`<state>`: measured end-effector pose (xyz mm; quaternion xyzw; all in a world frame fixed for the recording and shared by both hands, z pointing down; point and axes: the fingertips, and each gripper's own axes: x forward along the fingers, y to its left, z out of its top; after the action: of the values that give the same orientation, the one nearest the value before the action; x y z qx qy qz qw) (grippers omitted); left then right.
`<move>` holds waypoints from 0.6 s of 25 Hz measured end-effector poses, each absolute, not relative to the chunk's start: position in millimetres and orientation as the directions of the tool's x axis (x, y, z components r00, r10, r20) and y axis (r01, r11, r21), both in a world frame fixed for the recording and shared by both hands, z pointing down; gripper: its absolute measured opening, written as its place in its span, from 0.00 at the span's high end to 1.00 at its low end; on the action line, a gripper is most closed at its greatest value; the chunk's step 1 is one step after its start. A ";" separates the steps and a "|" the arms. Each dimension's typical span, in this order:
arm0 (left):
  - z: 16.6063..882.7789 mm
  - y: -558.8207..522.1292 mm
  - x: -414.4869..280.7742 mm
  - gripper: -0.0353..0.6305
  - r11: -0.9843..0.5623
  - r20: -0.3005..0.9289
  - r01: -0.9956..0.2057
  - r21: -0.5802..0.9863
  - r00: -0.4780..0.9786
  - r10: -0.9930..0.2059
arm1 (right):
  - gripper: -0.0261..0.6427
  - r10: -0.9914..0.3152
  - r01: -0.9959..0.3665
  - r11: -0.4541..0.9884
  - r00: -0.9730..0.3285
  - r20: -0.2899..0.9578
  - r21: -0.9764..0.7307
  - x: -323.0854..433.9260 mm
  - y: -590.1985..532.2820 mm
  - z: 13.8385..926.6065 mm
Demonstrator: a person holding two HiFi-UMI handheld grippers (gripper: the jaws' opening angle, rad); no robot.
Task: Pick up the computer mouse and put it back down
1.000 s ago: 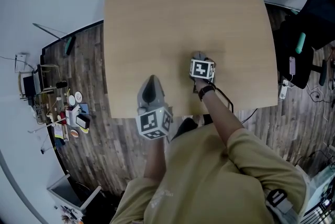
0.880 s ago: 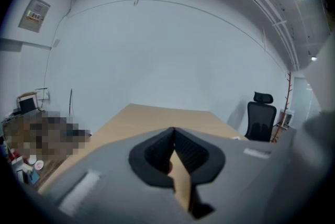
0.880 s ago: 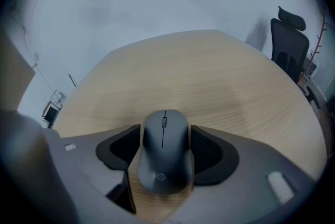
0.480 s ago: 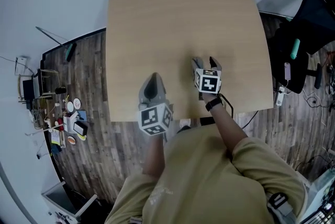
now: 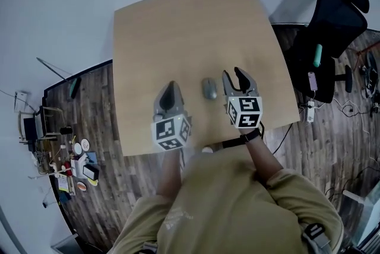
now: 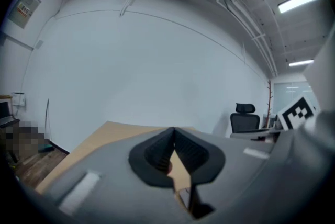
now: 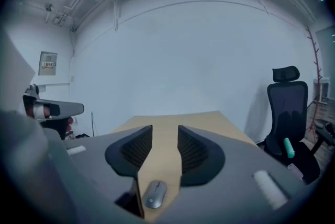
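A small grey oval computer mouse (image 5: 209, 88) lies flat on the pale wooden square table (image 5: 178, 27), toward the table's near edge and roughly midway along it. Nothing touches the mouse.

The right gripper (image 5: 233, 75) hangs above the table just to the right of the mouse. Its claw stands partly open: the ribbed black pads (image 7: 191, 147) are clearly apart, and only bare table top and the mouse far below show in the gap. The jaws have just been closing, on nothing at all. The left gripper (image 5: 171, 85) hangs above the table on the mouse's other side, its jaw tips pressed together and holding nothing.

Since the mouse sits free on the table and both claws are raised clear of it, this looks like the tail end of the job, with the putting-down apparently finished. If so, nothing much is left except drawing both grippers back from the table
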<state>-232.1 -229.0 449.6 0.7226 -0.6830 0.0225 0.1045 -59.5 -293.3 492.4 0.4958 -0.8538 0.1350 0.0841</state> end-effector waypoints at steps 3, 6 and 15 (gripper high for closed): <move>439.0 -232.8 -217.1 0.94 -0.089 0.152 -0.990 0.109 0.105 -0.983 | 0.78 -0.842 -0.873 0.475 -0.487 0.231 -0.111 -46.7 -284.7 468.5; 432.0 -233.7 -203.5 0.94 -0.126 0.136 -0.987 0.103 0.139 -0.981 | 0.83 -0.852 -0.874 0.484 -0.483 0.201 -0.051 -40.7 -273.0 451.4; 426.5 -222.0 -174.4 0.94 -0.194 0.121 -0.977 0.090 0.204 -0.972 | 0.95 -0.846 -0.859 0.510 -0.512 0.148 -0.053 -33.1 -245.7 432.1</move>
<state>-174.4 -222.0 426.5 0.7723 -0.6307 0.0184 0.0735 -33.1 -245.7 432.1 0.4914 -0.8674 0.0595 0.0514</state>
